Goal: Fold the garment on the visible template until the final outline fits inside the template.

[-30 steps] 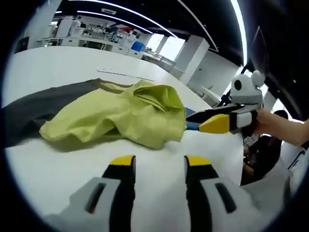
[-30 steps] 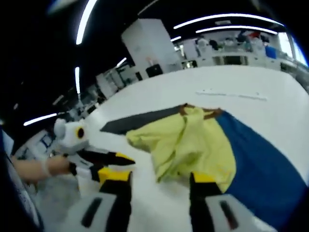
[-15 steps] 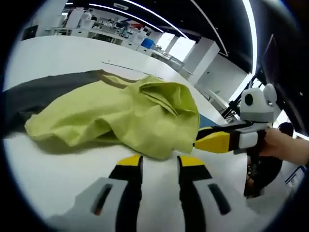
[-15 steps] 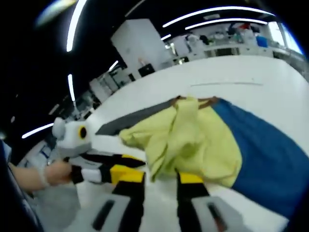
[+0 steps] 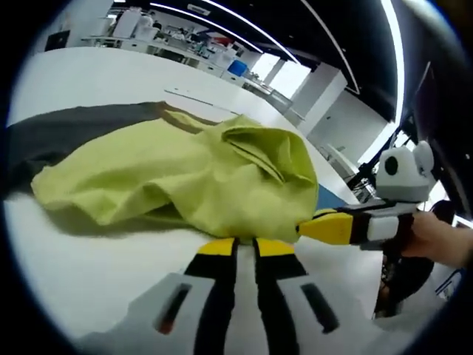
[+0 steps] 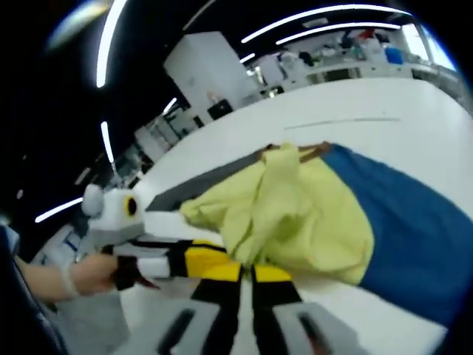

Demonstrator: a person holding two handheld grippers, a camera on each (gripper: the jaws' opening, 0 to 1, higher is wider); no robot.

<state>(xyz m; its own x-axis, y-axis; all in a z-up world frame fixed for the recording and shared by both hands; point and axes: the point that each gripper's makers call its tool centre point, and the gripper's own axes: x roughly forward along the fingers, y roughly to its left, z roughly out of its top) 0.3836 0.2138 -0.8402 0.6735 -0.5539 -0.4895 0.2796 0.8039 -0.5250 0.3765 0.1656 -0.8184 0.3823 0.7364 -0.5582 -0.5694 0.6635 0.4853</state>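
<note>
A crumpled yellow-green garment (image 5: 185, 174) (image 6: 295, 211) lies on a flat template that is dark grey (image 5: 59, 140) on one half and blue (image 6: 403, 214) on the other. My left gripper (image 5: 244, 247) is shut on the garment's near hem. In the left gripper view, my right gripper (image 5: 329, 228) reaches in from the right with its yellow tip at the same hem. In the right gripper view, my right gripper (image 6: 247, 271) has its jaws closed on the garment's near edge, and my left gripper (image 6: 199, 257) sits just to its left, held by a hand (image 6: 89, 275).
A wide white table (image 5: 81, 266) carries the template. A thin strip (image 6: 344, 122) lies on the table beyond the garment. Desks, pillars and equipment stand far behind. A person's hand (image 5: 436, 240) holds the right gripper at the right edge.
Both grippers have moved forward to the garment's near hem, and their jaws have gone from open to shut on it. The garment has barely shifted.
</note>
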